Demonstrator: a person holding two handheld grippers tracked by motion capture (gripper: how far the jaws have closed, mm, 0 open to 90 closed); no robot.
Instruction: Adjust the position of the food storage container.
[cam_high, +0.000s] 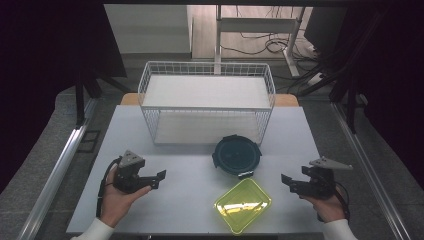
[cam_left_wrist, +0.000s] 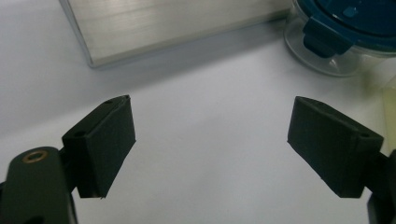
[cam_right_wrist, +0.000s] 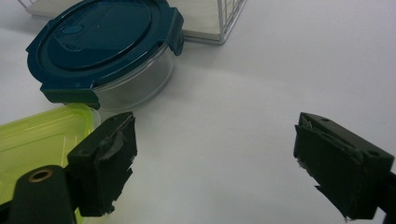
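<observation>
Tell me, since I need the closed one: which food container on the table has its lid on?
The round glass container, with its dark blue clip lid. The square yellow-green container in front of it is open.

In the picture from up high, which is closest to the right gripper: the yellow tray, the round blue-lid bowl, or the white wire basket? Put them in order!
From the right gripper, in the high view:
1. Yellow tray, just to its left at the table's near edge.
2. Round blue-lid bowl, farther left and a bit farther back.
3. White wire basket, at the table's far side.
</observation>
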